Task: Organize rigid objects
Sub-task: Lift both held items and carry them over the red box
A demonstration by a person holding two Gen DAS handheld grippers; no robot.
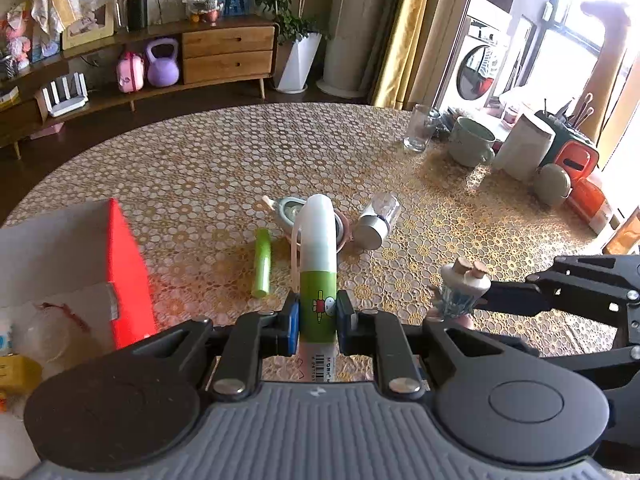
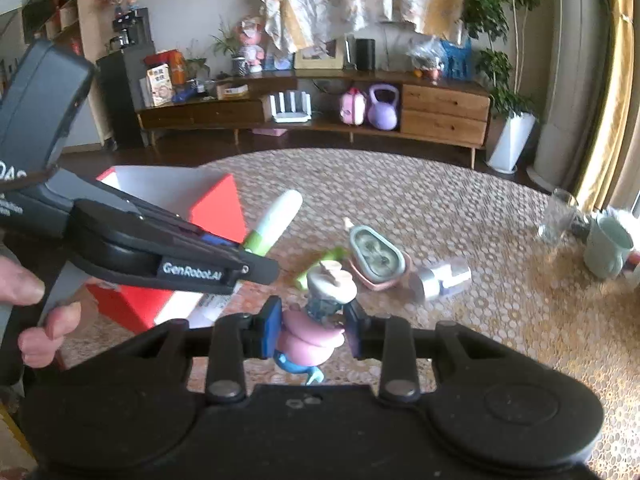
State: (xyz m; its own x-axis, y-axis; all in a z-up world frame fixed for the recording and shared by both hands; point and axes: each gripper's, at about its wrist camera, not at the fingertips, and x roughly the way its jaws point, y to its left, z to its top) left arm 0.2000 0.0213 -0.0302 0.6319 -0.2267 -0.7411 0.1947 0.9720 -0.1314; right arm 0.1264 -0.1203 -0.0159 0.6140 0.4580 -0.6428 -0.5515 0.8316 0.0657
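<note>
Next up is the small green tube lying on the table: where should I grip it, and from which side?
Grip the green tube mid-length, coming straight down. It lies flat with bare cloth along both long sides, so the jaws can straddle its narrow width; the round tins sit just past its far end.

Daylight floods in from the window (image 1: 580, 40) at the right, blown out to near white in the left wrist view, with haze washing over the curtain (image 1: 400, 32) beside it. The table (image 1: 224, 160) is evenly lit, its cloth shining brighter toward the window side; shadows under the small things on it are soft and short. Both views bend strongly at the edges, curving the table rim and the cabinet (image 2: 440, 108). The right wrist view is softer, with smeared detail on the glass (image 2: 556, 216) and the figurine (image 2: 320, 320). The far room is dimmer.
</note>
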